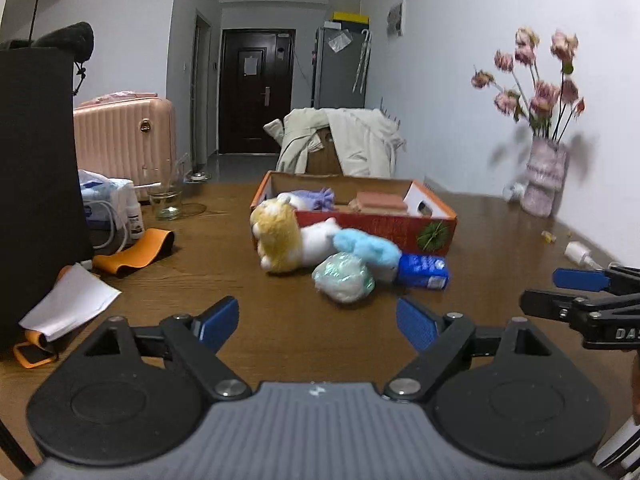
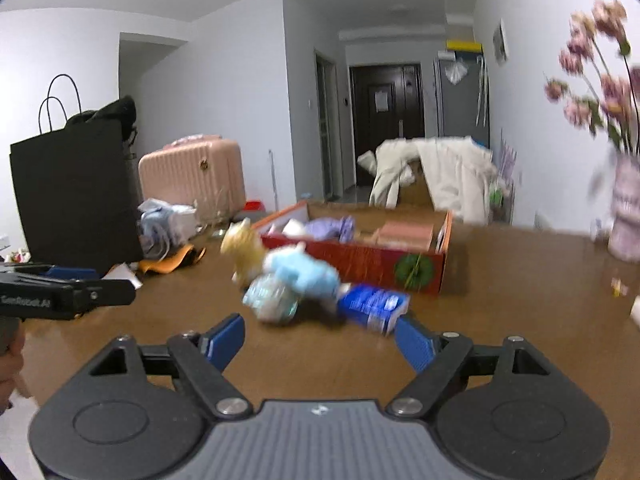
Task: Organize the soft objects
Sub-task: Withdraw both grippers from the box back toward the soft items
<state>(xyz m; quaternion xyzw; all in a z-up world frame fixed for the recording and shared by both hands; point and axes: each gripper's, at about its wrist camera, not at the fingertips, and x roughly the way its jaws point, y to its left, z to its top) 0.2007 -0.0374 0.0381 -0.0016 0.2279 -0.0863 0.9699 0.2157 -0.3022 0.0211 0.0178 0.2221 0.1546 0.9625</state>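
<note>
Centrally on the wooden table [image 1: 224,240] stands an orange cardboard box [image 1: 372,226]. Just in front of the box lie a yellow-and-white plush [image 1: 280,240], a blue plush [image 1: 368,250], a pale green bundle [image 1: 344,278] and a blue packet [image 1: 422,270]. Left gripper [image 1: 318,326] and right gripper [image 2: 320,340], nearer than the box, gape empty.
</note>
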